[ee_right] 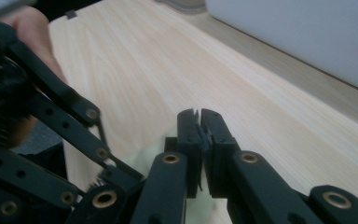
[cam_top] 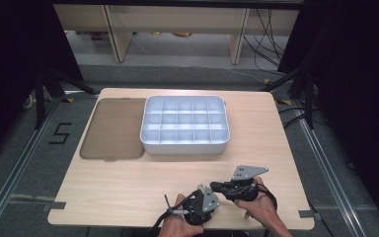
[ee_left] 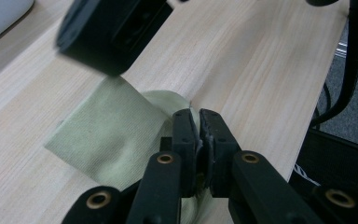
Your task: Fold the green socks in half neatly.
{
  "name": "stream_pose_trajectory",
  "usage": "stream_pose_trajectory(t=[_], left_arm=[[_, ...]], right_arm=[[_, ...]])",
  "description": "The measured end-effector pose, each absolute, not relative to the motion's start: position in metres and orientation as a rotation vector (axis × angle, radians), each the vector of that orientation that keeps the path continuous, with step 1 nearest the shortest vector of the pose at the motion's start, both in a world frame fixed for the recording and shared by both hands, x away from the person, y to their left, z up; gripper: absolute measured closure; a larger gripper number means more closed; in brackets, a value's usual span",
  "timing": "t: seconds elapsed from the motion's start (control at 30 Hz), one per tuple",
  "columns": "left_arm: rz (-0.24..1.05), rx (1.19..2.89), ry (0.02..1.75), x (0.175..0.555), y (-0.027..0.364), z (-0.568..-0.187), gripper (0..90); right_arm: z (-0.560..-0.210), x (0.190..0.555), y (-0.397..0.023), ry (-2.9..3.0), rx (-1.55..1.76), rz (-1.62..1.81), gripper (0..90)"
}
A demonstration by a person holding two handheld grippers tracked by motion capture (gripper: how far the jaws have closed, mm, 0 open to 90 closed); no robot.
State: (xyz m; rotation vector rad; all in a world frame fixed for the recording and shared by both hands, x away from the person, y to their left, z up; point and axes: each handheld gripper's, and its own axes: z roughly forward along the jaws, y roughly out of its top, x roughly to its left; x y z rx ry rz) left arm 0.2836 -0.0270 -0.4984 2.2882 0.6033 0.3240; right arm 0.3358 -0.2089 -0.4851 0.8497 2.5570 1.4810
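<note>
Pinching the pale green cloth [ee_left: 116,135] at its near edge: left gripper [ee_left: 199,122] jaws; right gripper [ee_right: 199,122] jaws pressed together above it

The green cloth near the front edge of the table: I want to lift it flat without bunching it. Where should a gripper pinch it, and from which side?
Pinch the green cloth at its edge, coming in low along the table. It is thin, so only an edge fits between jaws. The left gripper already clamps one raised fold; the right gripper is shut too, pale green under its jaws. The free far corner looks the best second hold.

tray [cam_top: 184,145] mid-table w/ lid [cam_top: 113,128] touching its left; cloth [ee_left: 116,135] near front edge.
</note>
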Motion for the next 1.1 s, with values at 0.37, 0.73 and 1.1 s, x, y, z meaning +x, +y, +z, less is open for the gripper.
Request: stream_pose_trajectory(t=[0.37, 0.73, 1.1], left_arm=[[0.248, 2.253, 0.640, 0.284, -0.023, -0.498, 70.4], [0.167, 2.093, 0.781, 0.280, 0.016, -0.484, 72.5], [0.229, 2.237, 0.701, 0.278, -0.002, -0.500, 79.6]], right_arm=[[-0.502, 0.344, -0.188, 2.677, 0.759, 1.303, 88.4], [-0.503, 0.344, -0.189, 2.682, 0.795, 1.309, 88.6], [-0.501, 0.343, -0.188, 2.680, 0.800, 1.292, 88.6]])
